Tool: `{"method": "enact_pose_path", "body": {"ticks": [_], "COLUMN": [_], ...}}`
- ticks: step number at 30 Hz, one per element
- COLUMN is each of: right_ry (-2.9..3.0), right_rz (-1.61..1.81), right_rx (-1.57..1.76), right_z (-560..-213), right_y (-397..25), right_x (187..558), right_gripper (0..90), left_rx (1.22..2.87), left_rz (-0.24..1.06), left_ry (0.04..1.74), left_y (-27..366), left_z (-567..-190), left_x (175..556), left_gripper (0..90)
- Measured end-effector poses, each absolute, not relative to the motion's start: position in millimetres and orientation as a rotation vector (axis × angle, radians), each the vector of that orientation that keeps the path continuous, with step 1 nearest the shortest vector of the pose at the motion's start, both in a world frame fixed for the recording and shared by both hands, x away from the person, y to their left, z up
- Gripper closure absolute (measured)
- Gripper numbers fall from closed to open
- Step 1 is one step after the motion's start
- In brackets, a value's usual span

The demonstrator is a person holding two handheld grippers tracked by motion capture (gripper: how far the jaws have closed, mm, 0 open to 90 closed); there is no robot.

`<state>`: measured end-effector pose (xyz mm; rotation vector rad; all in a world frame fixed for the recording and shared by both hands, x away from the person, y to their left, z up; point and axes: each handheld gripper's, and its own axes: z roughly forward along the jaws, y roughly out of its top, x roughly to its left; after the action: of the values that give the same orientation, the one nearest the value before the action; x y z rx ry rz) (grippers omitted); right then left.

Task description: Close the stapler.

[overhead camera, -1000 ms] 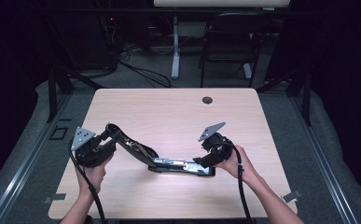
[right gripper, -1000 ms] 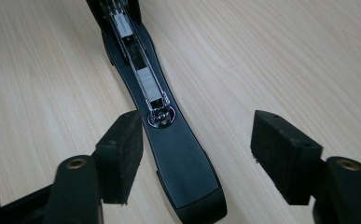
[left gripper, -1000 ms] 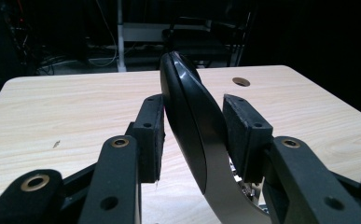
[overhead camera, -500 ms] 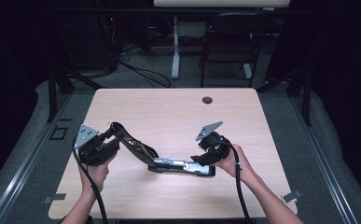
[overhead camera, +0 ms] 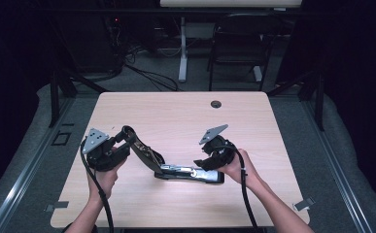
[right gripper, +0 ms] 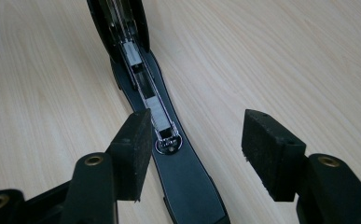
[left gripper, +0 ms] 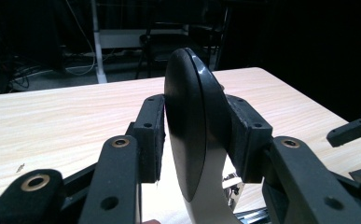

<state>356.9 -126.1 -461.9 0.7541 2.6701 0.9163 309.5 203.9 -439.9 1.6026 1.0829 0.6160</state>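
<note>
My left gripper (left gripper: 194,154) clamps the stapler's (overhead camera: 176,167) raised lid at lower left of the high view. My right gripper (right gripper: 194,149) hangs wide over its base (right gripper: 187,186), seemingly not touching.

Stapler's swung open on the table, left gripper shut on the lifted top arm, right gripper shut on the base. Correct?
Not quite. The right gripper is open: the right gripper view shows its jaws spread either side of the stapler base, not clamping it. The rest holds: the left gripper is shut on the lifted top arm.
</note>
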Motion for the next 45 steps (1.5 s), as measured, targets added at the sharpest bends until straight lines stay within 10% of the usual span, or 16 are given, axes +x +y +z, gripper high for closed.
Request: {"method": "enact_pose_path", "body": {"ticks": [12,30,45], "right_ry": [2.692,2.675,2.646], "right_rz": [0.922,0.926,0.930], "right_rx": [0.726,0.737,0.743], "right_z": [-461.8,-461.1,-457.1], "right_y": [-110.8,-112.0,-111.7], "right_x": [357.9,360.3,360.1], "right_gripper": [43.0,43.2,50.7], "left_rx": [1.650,1.661,1.567], "left_rz": [0.532,0.396,0.586], "left_ry": [1.018,1.091,0.996], "left_y": [212.6,259.5,275.5], "left_z": [-438.7,-451.9,-436.0], "left_x": [312.2,311.9,285.2], "left_gripper": [46.5,48.3,77.3]}}
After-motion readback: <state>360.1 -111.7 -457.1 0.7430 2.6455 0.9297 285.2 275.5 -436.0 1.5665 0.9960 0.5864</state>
